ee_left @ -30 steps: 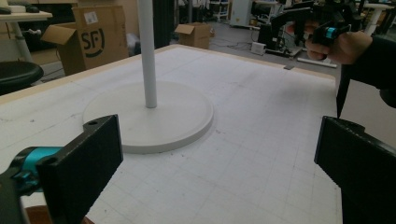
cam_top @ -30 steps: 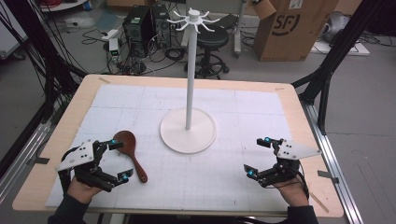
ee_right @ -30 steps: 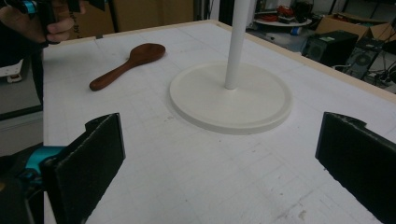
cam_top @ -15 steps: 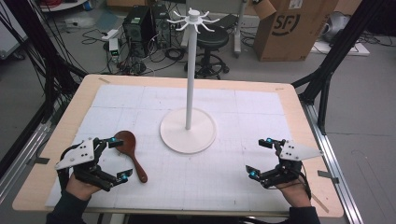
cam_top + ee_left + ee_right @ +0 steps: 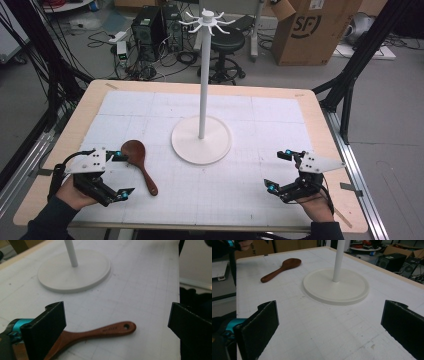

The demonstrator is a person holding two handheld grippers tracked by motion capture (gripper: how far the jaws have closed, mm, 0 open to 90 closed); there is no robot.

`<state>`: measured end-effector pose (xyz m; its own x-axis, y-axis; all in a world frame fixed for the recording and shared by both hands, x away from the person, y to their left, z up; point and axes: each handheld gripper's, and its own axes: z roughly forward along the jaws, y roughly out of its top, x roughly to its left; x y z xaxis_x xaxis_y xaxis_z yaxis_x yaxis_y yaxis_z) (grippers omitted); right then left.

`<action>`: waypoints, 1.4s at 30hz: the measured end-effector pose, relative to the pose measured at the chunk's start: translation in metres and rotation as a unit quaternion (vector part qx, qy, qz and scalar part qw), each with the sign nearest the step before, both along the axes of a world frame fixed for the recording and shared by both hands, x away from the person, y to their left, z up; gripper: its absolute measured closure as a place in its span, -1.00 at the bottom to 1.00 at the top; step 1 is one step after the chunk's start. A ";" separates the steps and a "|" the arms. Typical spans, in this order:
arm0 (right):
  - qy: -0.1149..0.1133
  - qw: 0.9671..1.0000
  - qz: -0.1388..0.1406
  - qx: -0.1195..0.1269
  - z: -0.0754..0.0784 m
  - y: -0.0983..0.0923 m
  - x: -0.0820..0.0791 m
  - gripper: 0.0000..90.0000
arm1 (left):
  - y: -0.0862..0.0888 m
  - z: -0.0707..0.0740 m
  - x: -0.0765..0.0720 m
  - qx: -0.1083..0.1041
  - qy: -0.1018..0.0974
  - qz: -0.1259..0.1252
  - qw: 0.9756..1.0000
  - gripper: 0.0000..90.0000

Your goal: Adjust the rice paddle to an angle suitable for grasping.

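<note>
A brown wooden spoon lies flat on the white gridded mat, bowl toward the far side, handle toward the near edge. My left gripper stands open beside it at the near left, its jaws wide apart on either side of the spoon's left flank; in the left gripper view the spoon's handle with its hanging hole lies between the jaws. My right gripper is open at the near right with nothing between its jaws. The spoon lies far off in the right gripper view.
A white hook stand with a round base and tall pole topped by hooks rises from the middle of the mat. The table's wooden border frames the mat. Cables, a stool and a cardboard box sit on the floor beyond.
Both grippers have shifted only slightly; the left one has edged a little nearer the spoon. The spoon has not moved.
</note>
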<state>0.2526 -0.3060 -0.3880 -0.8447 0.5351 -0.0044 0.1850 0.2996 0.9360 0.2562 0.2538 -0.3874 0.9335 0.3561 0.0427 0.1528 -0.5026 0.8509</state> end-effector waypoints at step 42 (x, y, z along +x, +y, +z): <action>-0.001 1.000 -0.004 -0.007 -0.004 -0.006 0.000 -0.99 | -0.044 0.007 0.028 0.326 0.047 -0.114 0.937 0.56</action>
